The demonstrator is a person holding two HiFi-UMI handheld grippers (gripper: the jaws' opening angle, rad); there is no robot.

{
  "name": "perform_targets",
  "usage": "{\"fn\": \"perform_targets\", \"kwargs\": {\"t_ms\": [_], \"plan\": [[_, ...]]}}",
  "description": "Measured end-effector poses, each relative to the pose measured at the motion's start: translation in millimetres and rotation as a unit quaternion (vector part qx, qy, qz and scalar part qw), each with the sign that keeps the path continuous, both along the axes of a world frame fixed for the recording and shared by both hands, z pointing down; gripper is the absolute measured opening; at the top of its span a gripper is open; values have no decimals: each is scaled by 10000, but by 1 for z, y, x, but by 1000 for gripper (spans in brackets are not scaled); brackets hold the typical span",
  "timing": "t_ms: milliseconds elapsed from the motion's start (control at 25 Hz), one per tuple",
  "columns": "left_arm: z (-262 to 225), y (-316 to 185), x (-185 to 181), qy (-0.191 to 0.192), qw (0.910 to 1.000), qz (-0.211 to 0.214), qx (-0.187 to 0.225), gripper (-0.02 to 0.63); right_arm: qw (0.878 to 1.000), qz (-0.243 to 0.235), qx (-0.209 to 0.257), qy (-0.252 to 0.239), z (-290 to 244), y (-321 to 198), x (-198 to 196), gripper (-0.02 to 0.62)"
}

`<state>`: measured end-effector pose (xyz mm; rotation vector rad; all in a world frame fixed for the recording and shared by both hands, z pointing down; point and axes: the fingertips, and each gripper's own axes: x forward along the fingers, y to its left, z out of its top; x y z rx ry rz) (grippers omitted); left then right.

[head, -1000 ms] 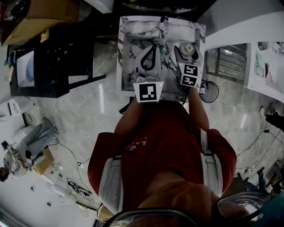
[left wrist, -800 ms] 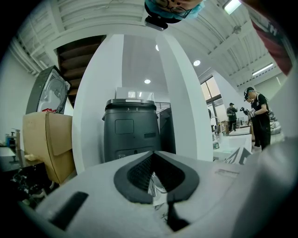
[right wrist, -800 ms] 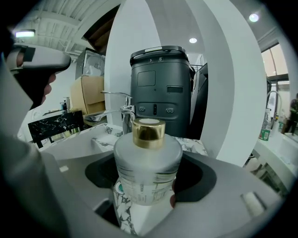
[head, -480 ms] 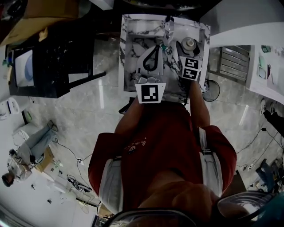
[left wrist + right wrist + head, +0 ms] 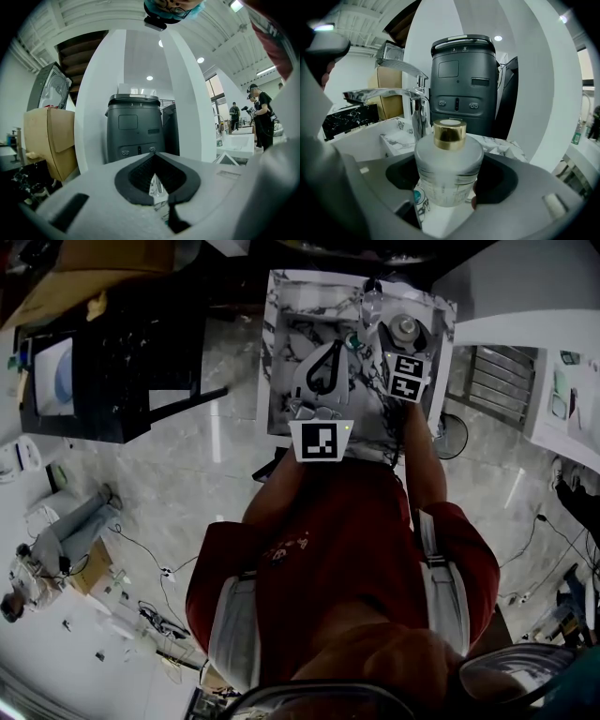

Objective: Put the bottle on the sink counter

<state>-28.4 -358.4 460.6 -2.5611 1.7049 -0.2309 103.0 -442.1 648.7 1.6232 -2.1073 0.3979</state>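
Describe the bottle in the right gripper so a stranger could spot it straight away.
Find the white marble sink counter with the chrome faucet. Beside the faucet, held in the right gripper, is the bottle. A shiny gold cap on a squat, round, frosted-glass body sets it apart.

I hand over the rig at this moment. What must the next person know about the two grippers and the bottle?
Left gripper: jaws together, empty, over the sink counter.
Right gripper: jaws on the bottle, which is upright with its gold cap up, near the faucet.
Done: the bottle is gripped and over the counter.
Left: set it down on the marble, open the jaws, draw back. I cannot tell whether its base already touches.
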Motion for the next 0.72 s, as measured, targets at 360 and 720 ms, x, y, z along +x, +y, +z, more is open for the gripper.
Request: {"fn": "perform_targets", "kwargs": {"t_ms": [360,720], "plan": [[8,-4,-7,-85,9999,18,-107,3,9999,104,-107,73,14,-14,3,339],[10,-4,-8,-87,9998,26,-166,3,9999,121,45,50,11,-26,-3,341]]}}
